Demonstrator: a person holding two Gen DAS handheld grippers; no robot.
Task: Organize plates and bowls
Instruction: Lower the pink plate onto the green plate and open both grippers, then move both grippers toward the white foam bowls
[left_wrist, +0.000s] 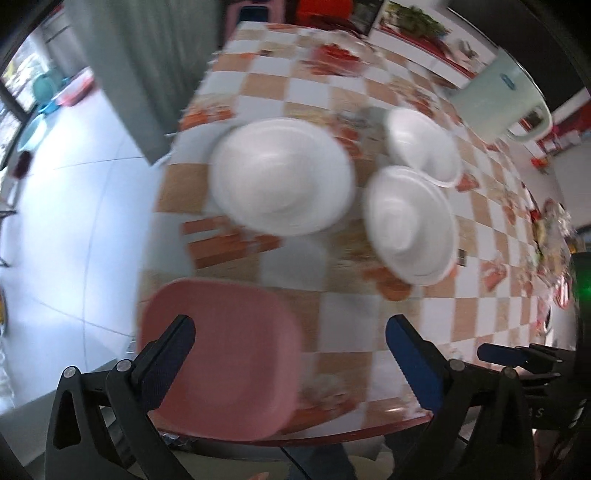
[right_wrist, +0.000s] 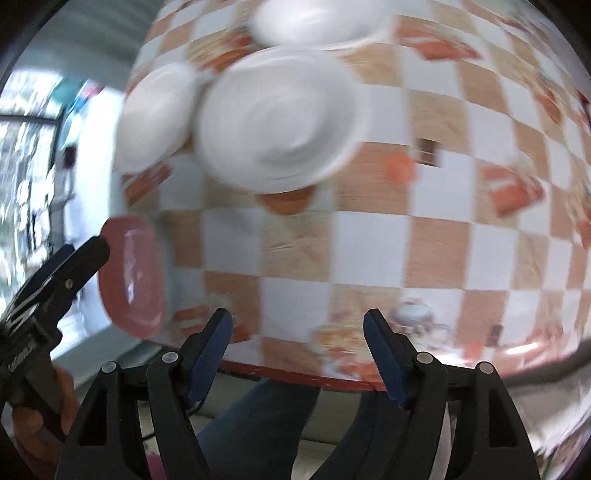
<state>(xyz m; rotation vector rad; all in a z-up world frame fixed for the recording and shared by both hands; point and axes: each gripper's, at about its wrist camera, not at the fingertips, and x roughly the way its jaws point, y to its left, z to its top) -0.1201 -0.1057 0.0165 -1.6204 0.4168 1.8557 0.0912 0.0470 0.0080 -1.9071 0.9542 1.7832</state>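
A pink square plate lies at the near left corner of the checkered table; it also shows in the right wrist view. Three white round dishes stand farther back: a large one, a middle one and a far one. In the right wrist view the middle dish is centre, the large one left. My left gripper is open and empty above the pink plate's near edge. My right gripper is open and empty over the table's front edge. Both views are blurred.
A pale green kettle stands at the far right of the table. A box with red print lies behind it. Small cluttered items sit along the right edge. White floor lies left of the table.
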